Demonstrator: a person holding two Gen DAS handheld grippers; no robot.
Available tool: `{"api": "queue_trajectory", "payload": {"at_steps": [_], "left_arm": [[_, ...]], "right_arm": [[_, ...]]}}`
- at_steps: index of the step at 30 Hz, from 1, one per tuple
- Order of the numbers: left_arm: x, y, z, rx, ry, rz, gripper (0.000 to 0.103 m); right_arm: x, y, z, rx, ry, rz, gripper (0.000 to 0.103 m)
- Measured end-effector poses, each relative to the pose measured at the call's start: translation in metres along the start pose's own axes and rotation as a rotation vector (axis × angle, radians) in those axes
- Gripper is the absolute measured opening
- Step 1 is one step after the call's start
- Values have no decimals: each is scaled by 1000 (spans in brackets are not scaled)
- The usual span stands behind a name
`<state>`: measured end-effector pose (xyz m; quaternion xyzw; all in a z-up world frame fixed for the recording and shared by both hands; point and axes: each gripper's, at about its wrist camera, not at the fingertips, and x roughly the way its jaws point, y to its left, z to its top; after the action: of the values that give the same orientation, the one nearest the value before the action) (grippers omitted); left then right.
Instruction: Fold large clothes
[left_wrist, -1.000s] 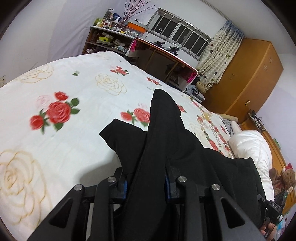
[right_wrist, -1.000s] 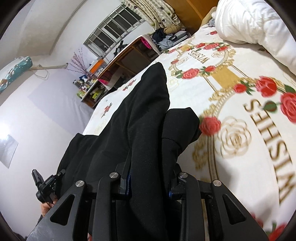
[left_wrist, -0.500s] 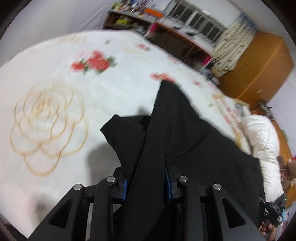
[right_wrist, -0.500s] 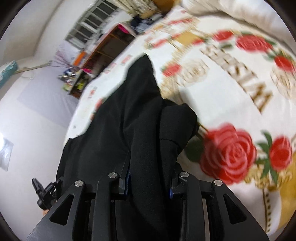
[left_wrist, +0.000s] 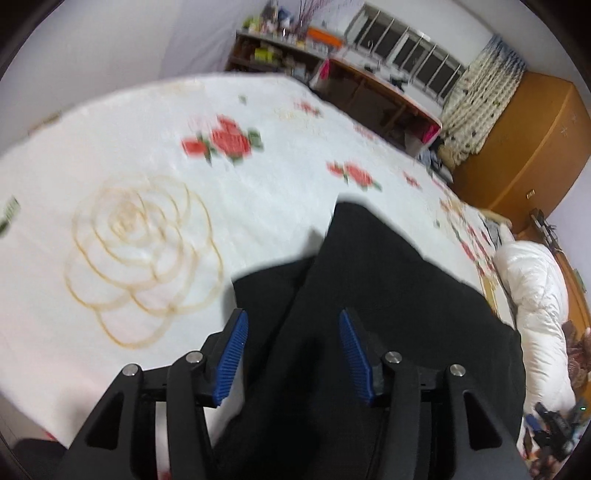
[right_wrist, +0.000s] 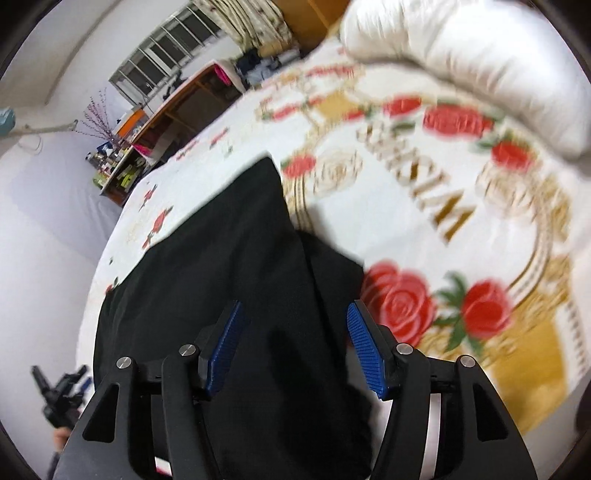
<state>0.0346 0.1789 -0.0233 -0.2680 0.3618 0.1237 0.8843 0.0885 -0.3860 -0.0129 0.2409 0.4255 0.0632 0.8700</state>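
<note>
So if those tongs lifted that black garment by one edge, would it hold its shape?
Probably not: the black garment already lies in soft folds on the bedspread, so it would likely droop. It looks thick, perhaps fairly heavy. Its matte cloth seems unlikely to slip.

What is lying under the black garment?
The black garment lies on the rose-printed bedspread. Whatever the cloth covers is hidden.
</note>
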Motion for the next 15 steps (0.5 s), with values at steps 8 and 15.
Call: {"api": "queue_trajectory", "payload": {"at_steps": [8, 15], "left_arm": [[22, -57, 13, 149, -12, -27, 58], [84, -68, -5, 236, 6, 108, 58]], "right_arm": [[30, 61, 1, -213, -32, -73, 59], [97, 50, -11, -292, 10, -219, 57]]}}
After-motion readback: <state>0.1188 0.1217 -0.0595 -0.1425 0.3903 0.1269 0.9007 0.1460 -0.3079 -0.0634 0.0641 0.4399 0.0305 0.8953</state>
